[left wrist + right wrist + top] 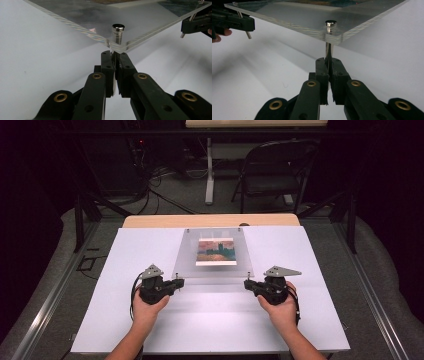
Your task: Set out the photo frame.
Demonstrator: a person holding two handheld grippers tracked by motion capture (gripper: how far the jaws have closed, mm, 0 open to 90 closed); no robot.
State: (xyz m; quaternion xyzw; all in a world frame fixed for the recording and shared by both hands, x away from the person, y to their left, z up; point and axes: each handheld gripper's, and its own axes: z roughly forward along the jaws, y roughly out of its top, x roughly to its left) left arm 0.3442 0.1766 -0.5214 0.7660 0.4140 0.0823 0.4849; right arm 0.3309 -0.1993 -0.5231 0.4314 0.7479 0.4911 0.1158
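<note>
A clear acrylic plate with a small landscape picture under it lies at the middle of the white board. Its near edge is held up off the board. My left gripper is shut on the metal pin that goes through the plate's near left corner. My right gripper is shut on the pin below the near right corner. The right gripper appears far off in the left gripper view, and the left gripper in the right gripper view.
Two more pins mark the plate's far corners near the wooden table edge. Beyond the table stand a black folding chair and a white table leg. Metal rails run along both sides.
</note>
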